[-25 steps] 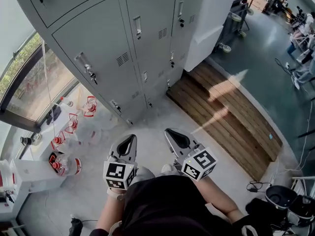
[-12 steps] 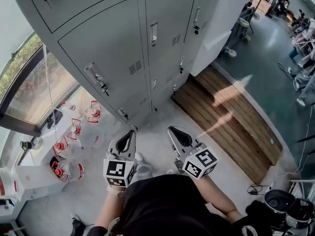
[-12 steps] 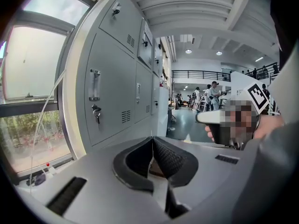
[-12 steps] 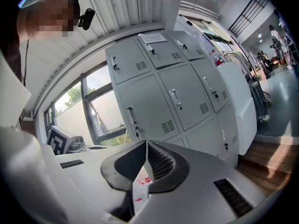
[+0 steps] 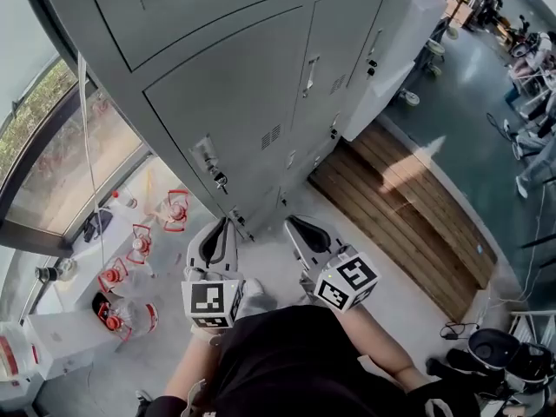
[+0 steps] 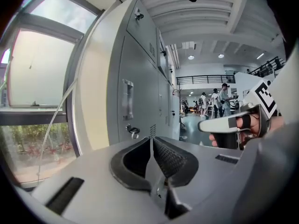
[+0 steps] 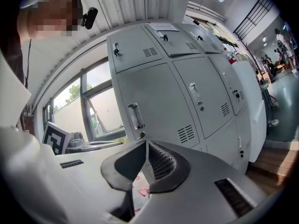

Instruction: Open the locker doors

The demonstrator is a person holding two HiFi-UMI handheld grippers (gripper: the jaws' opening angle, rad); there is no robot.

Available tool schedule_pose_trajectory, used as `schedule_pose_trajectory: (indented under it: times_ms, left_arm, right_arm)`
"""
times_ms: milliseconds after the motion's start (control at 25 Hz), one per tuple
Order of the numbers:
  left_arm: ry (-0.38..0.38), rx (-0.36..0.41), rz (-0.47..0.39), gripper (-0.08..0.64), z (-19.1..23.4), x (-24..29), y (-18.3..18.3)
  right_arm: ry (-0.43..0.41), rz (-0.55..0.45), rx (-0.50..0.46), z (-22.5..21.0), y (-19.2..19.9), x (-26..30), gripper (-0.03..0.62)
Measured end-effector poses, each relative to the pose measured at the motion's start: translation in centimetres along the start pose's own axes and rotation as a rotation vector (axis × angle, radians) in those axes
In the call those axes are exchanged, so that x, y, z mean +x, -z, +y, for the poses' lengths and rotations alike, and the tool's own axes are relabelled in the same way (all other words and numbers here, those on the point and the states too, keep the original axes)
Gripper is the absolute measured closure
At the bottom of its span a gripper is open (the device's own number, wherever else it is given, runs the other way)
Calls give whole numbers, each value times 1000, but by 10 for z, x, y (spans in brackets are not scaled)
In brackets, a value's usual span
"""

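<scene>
A bank of grey lockers (image 5: 252,85) stands in front of me with all the doors in view closed. The nearest door has a recessed handle with a key lock (image 5: 209,161) beneath it. My left gripper (image 5: 223,227) is shut and empty, held low a short way in front of that door. In the left gripper view the left gripper (image 6: 152,140) points along the locker fronts, past that handle (image 6: 127,95). My right gripper (image 5: 294,226) is beside it, also shut and empty. In the right gripper view the right gripper (image 7: 146,144) faces a door's handle (image 7: 135,116).
Several water bottles with red handles (image 5: 139,243) lie on the floor at the left under a window (image 5: 61,146). A wooden platform (image 5: 404,207) lies to the right of the lockers, next to a white cabinet (image 5: 400,42). Bins and cables (image 5: 495,350) sit at the lower right.
The lockers have come closer and fill more of the head view. Both grippers stay shut, side by side, and sit nearer the locker base.
</scene>
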State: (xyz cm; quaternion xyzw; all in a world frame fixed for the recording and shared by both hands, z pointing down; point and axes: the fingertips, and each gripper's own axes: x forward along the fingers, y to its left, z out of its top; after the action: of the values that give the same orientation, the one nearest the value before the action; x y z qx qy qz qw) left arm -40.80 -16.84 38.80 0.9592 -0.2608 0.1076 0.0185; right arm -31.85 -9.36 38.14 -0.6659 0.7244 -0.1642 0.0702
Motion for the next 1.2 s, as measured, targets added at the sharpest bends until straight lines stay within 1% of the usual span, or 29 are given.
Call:
schedule_pose_trajectory:
  times_ms: [120,200,280,360,440,480,560,600,680,720,800,880,1080,1200]
  left_arm:
    - [-66,21,-47,538,22,5,-15]
    - [-126,32,-63,538,34,7,-24]
    - [-202,27,-93,538,44,8,-35]
    - [-293,4,-128,538,52,7,-47]
    - [-374,5,-138,537,58,9,-53]
    - [-395,0,-135,537,57,12,-55]
    - [-406,-38,-119,535,50,23,-55]
    - [-410,-46,-102,524,48,28,-51]
    - [-428,-19,-55,462,47,38,-36]
    - [-441,-3,-34,447,47,42,-30]
    - [-447,-1,6,431,42,51,-19]
    - [-440,-21,35,419,37,59,-10]
    - [-444,-103,58,382,34,75,3]
    - [-448,-115,48,379,38,81,4]
  right_arm:
    - [0,-12,2,1,-8,18,563]
    - [-13,-17,-3,0,-15,27,563]
    - [-30,-14,-6,-3,-20,32,563]
    - [-51,-6,-8,-9,-25,33,563]
    - [-73,5,-9,-17,-31,31,563]
    - [-84,10,-11,-22,-33,29,563]
    - [-104,19,-15,-32,-36,23,563]
    - [-113,23,-18,-36,-37,20,563]
    - [-128,34,-21,-47,-38,15,563]
    - [-135,41,-22,-52,-38,12,563]
    - [-145,56,-24,-63,-37,8,563]
    - [-144,67,-26,-73,-37,4,563]
    - [-139,84,-16,-89,-36,-2,563]
    - [-128,89,-9,-93,-33,-4,563]
